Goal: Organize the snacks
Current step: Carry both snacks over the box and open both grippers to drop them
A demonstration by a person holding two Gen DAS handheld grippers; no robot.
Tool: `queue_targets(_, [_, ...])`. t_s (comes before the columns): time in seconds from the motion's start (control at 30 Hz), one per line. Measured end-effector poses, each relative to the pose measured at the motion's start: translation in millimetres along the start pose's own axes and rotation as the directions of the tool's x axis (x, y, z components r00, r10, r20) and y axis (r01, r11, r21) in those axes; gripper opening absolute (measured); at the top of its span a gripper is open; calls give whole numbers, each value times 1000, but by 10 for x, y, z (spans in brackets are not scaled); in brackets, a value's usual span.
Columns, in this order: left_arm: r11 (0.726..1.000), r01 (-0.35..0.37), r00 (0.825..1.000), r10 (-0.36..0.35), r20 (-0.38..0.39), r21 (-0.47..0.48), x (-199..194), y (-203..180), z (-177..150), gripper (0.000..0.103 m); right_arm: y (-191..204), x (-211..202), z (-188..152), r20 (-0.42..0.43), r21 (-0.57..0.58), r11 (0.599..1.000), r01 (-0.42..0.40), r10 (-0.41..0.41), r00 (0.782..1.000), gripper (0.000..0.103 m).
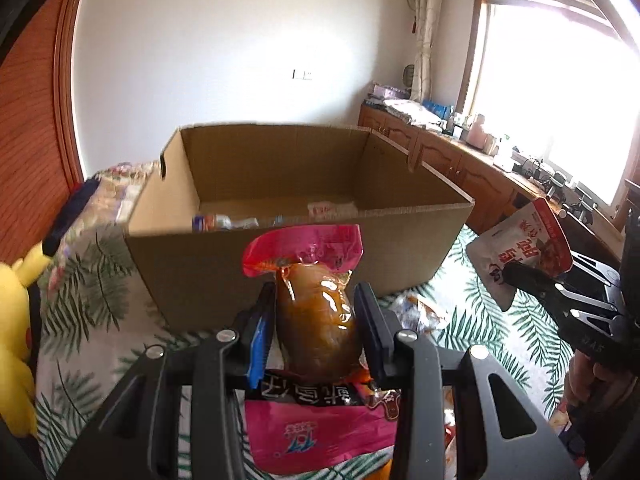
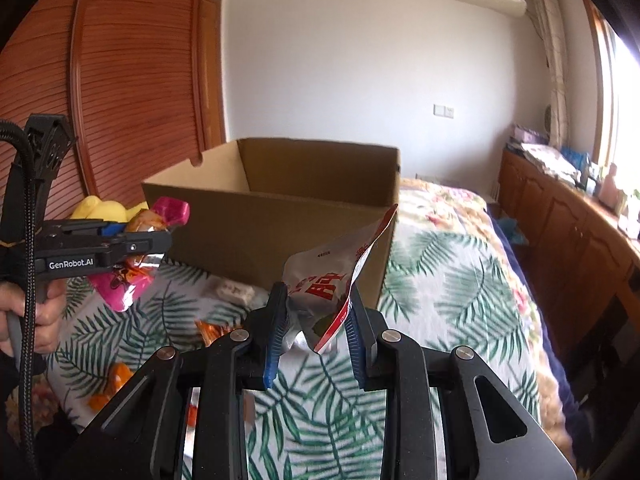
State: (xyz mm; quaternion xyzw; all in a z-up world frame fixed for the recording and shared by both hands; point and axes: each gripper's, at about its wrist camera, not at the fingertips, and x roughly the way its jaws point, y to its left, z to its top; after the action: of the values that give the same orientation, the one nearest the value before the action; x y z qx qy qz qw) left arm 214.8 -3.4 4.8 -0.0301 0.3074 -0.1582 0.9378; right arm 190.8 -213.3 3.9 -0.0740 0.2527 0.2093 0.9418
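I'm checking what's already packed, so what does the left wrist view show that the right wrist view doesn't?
Only the left wrist view looks into the cardboard box: a clear wrapped item and a pale packet lie on its floor.

Only the right wrist view shows the wooden wardrobe doors in full and the bedspread running past the box.

Both show the left gripper shut on the pink snack pouch, the right gripper shut on the silver-red packet, and the yellow plush toy.

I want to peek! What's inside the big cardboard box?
Inside the box lie a clear plastic bottle and a white packet. The front wall hides the rest of the floor.
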Motion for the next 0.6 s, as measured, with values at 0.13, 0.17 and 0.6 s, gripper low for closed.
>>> queue_targets(0.13, [1000,3,1000,-3,31,21,-44,32,191,38,48,28,194,28,-36,999,-5,6,1000,27])
queue_targets(0.17, [1000,2,999,-3,40,25,-56,46,236,38,66,36,253,38,-46,999,-6,7,999,27])
queue_targets(0.6, [1000,-14,995,11,94,24,64,293,720,38,222,341,790,95,-92,994,-59,68,993,27])
